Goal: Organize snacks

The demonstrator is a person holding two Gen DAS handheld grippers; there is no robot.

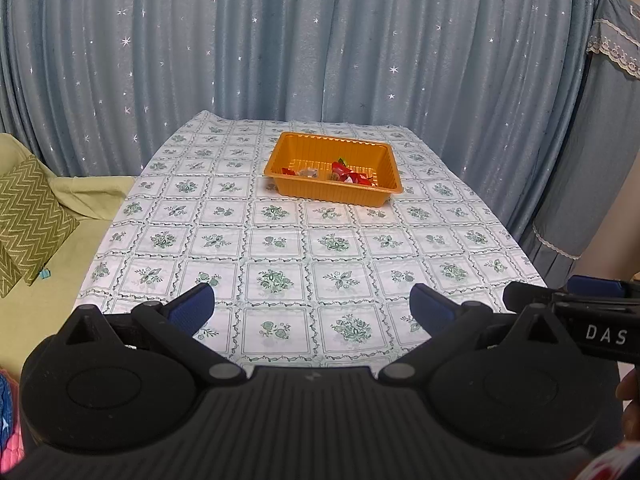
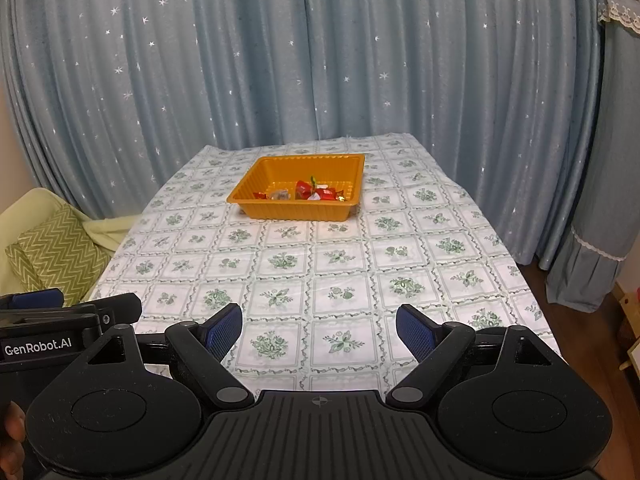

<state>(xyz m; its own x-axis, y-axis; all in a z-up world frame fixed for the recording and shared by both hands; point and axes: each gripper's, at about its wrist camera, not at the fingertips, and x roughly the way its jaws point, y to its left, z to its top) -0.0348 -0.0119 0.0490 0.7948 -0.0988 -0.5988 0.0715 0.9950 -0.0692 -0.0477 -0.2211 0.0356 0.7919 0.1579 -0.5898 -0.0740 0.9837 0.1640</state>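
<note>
An orange plastic tray (image 1: pixel 304 148) (image 2: pixel 280 168) stands toward the far end of the table. Inside it lie several wrapped snacks (image 1: pixel 346 172) (image 2: pixel 316 192), mostly red, with one clear-wrapped piece among them. My left gripper (image 1: pixel 312 308) hovers over the near edge of the table, open, nothing between its blue pads. To its right, my right gripper (image 2: pixel 319 330) is held the same way, open and empty. Both are well short of the tray. Part of the right gripper (image 1: pixel 592 312) shows in the left wrist view, and part of the left gripper (image 2: pixel 60 320) in the right wrist view.
A floral-patterned cloth (image 1: pixel 280 240) (image 2: pixel 340 264) covers the table. A blue star-print curtain (image 1: pixel 320 40) (image 2: pixel 320 60) hangs close behind it. On the left is a green sofa with a zigzag cushion (image 1: pixel 32 216) (image 2: pixel 60 252). Wooden floor (image 2: pixel 592 328) lies to the right.
</note>
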